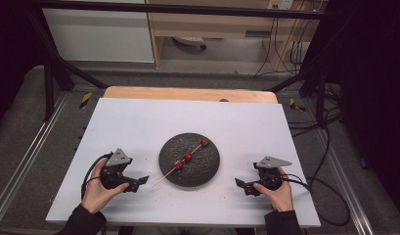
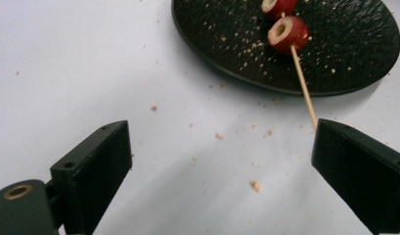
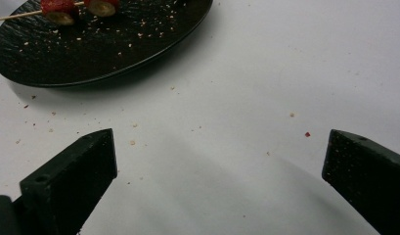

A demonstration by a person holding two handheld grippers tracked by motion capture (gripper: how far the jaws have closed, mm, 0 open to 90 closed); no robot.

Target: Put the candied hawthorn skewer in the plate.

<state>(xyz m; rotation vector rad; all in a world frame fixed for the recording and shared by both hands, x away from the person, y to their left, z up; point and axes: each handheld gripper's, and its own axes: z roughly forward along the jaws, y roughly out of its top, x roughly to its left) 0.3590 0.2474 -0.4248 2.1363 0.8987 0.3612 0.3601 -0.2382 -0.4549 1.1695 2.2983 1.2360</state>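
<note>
Lying across the black plate (image 1: pixel 189 159) is a wooden skewer (image 1: pixel 164 179) with three red fruit pieces (image 1: pixel 188 157) threaded on it, and its bare tip sticks out past the plate's rim toward the left claw (image 1: pixel 143 180). This claw is spread wide with nothing between its jaws; in the left gripper view the skewer (image 2: pixel 303 80) ends just beside the inner edge of one jaw, and I cannot tell if they touch. The right claw (image 1: pixel 240 184) rests on the other side of the plate, near its rim but apart from it, also spread and empty. The main risk, I think, comes from that thin tip so close to the left jaw: a small sideways push would swing the skewer on the plate, roll the fruit, or tip the whole stick onto the white bench (image 1: pixel 139 122). A grip taken at the very end could also let the loaded side drop, because the weight sits far from the claw. Crumbs on the plate may let the skewer slide
</note>
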